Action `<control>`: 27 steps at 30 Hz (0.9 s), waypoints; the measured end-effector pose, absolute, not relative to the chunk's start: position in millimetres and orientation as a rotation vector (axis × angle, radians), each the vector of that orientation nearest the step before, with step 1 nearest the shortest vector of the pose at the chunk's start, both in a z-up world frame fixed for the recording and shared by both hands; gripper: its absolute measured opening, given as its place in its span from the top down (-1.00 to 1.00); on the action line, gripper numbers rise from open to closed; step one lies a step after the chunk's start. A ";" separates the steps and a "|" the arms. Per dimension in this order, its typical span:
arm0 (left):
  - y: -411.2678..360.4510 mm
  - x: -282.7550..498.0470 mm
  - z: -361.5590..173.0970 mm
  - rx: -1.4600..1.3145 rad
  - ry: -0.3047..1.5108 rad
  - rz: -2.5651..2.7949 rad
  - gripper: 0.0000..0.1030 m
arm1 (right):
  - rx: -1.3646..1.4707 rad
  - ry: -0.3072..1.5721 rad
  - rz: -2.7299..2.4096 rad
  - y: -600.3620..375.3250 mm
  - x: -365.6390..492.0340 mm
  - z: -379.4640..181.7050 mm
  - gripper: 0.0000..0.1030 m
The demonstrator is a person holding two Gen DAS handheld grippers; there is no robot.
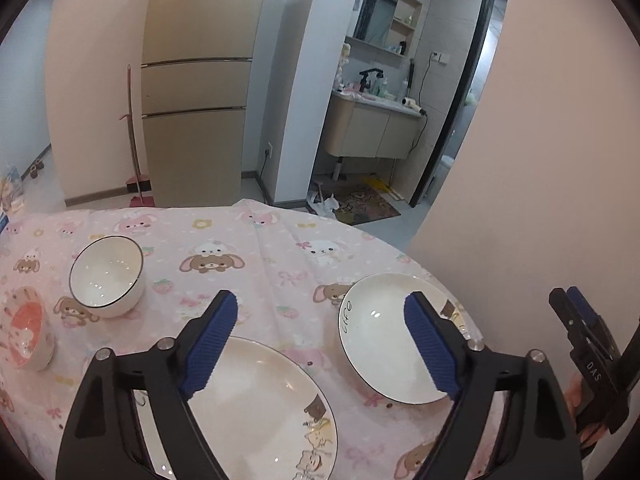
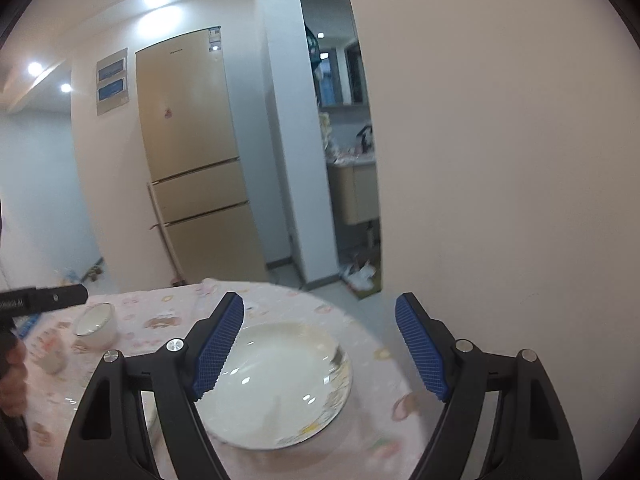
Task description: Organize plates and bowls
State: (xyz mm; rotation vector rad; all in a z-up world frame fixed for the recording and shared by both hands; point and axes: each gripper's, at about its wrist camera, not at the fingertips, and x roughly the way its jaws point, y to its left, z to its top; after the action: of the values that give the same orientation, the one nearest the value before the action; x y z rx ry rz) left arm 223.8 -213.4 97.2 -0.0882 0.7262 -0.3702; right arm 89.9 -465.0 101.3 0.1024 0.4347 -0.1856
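While I steered both grippers over the table (image 1: 276, 240), each stood with its pads apart and nothing between them.

My left gripper (image 1: 320, 344) hung above a large plate (image 1: 256, 408) at the table's near edge, with a deep plate (image 1: 384, 344) toward the right edge; the right gripper (image 2: 320, 350) hovered over that deep plate (image 2: 276, 384). A white bowl (image 1: 107, 276) sat nearer the left edge, a pink bowl (image 1: 26, 328) at the left edge itself. The cartoon-print cloth (image 1: 224, 264) covered the whole table.
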 end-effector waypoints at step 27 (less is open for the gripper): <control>-276.6 319.8 -24.8 -0.213 1.259 -0.482 0.32 | 0.507 0.937 -0.083 -533.7 185.3 -27.3 0.37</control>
State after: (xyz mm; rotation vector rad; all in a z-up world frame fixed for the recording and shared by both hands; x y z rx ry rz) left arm 319.8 -276.6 -24.8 -0.2126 1.2593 -0.4818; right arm 185.3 -533.7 -27.3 0.5075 0.9369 -0.0830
